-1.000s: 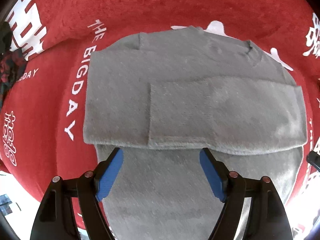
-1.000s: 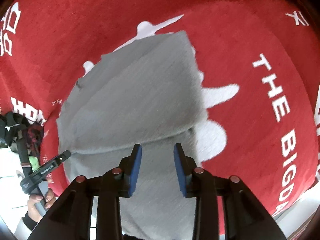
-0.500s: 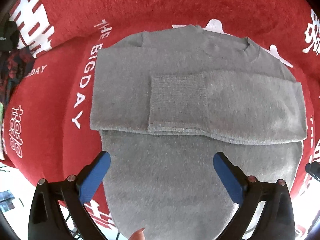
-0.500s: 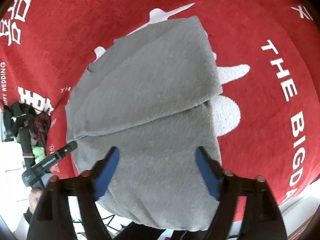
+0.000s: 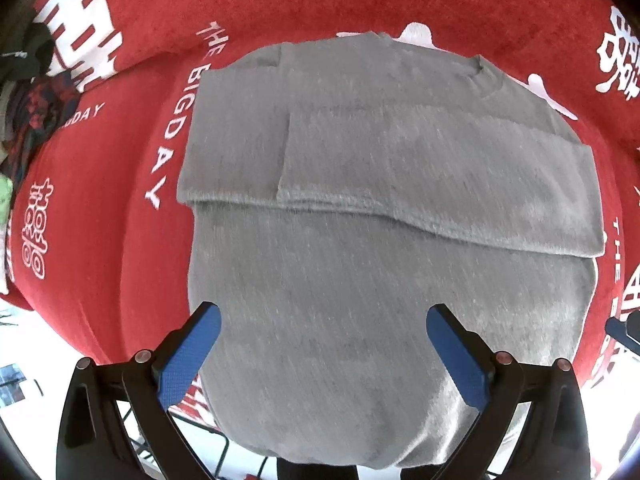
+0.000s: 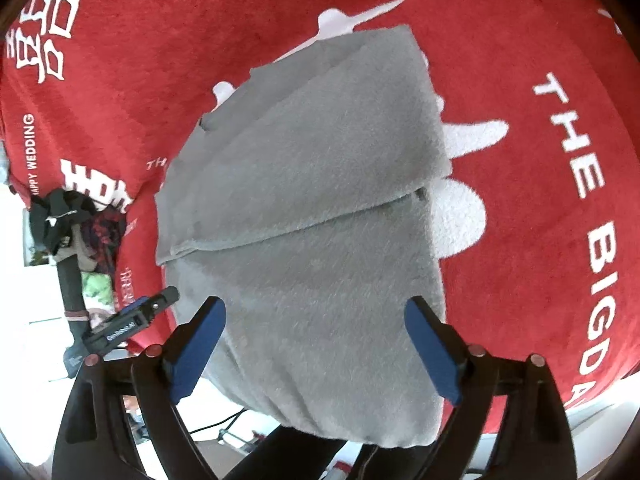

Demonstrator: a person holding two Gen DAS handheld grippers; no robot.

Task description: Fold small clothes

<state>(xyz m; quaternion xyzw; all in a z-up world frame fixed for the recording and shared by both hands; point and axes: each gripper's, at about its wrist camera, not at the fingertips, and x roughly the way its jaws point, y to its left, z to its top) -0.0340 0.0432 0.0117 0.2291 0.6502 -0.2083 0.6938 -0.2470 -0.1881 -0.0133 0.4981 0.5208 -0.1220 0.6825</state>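
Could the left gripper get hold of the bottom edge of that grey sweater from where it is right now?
Probably yes. The left gripper stands wide open right above the grey sweater, gripping nothing, and nothing lies on the sweater's lower part, which hangs over the near edge of the red cloth. The hem itself is partly out of view.

You have a red cloth (image 5: 120,240) with white lettering, "THE BIG DAY" among it, covering the desk. At its left edge lies a heap of dark and red-patterned garments (image 6: 100,228), with a green item (image 6: 96,286) just below them.
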